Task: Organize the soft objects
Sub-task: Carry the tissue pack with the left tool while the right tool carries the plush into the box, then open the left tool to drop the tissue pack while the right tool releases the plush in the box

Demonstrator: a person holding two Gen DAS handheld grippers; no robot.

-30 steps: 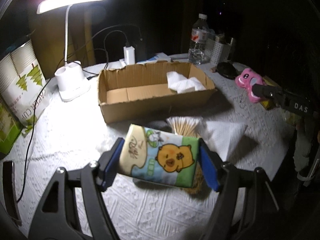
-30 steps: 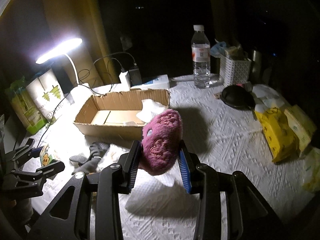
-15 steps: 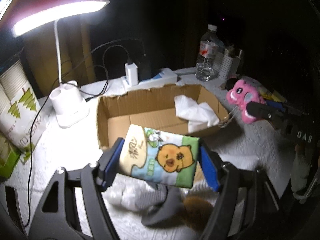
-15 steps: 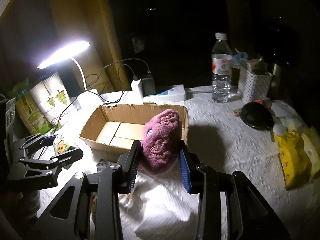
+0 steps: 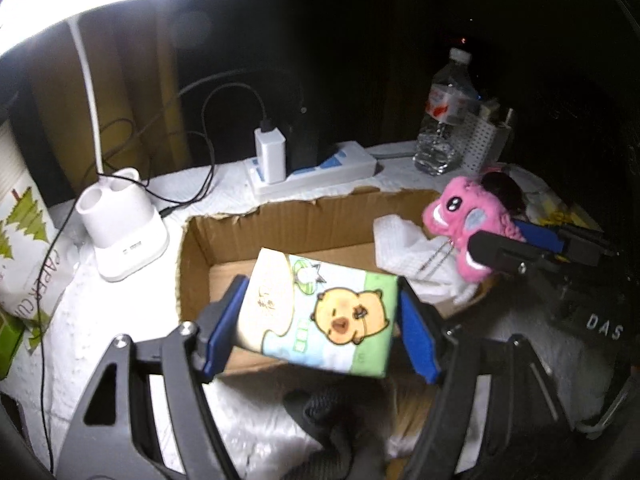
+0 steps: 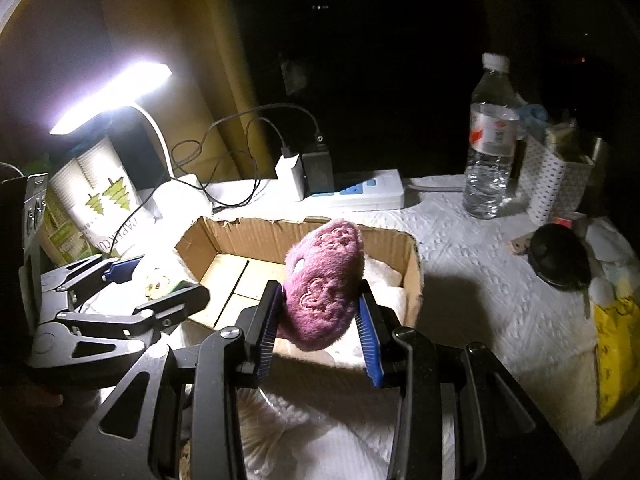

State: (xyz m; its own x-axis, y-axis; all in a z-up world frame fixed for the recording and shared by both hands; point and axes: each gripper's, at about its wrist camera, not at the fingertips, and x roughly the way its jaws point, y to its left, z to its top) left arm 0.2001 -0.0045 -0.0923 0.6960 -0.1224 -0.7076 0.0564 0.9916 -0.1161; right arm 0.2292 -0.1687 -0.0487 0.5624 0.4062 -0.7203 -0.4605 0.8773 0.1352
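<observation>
My left gripper [image 5: 320, 328] is shut on a soft tissue pack [image 5: 320, 316] printed with a yellow cartoon animal, held over the near wall of an open cardboard box [image 5: 280, 220]. My right gripper [image 6: 318, 320] is shut on a pink plush toy [image 6: 324, 280], hanging over the box [image 6: 412, 280] at its right end. In the left wrist view the plush [image 5: 468, 220] shows its face beside the right gripper [image 5: 532, 248]. A white crumpled cloth [image 5: 404, 248] lies inside the box. The left gripper [image 6: 156, 284] appears at the box's left in the right wrist view.
A lit desk lamp [image 5: 120, 232] stands left of the box, a power strip [image 5: 312, 172] with chargers behind it. A water bottle [image 6: 490, 144] and a dotted holder [image 6: 556, 176] stand far right. Dark fabric [image 5: 332, 420] lies below my left gripper. Yellow packets [image 6: 612, 344] sit at the right edge.
Both grippers have moved forward toward the cardboard box, each keeping its grip. The tissue pack and the plush now hang over the box instead of over the table before it.
</observation>
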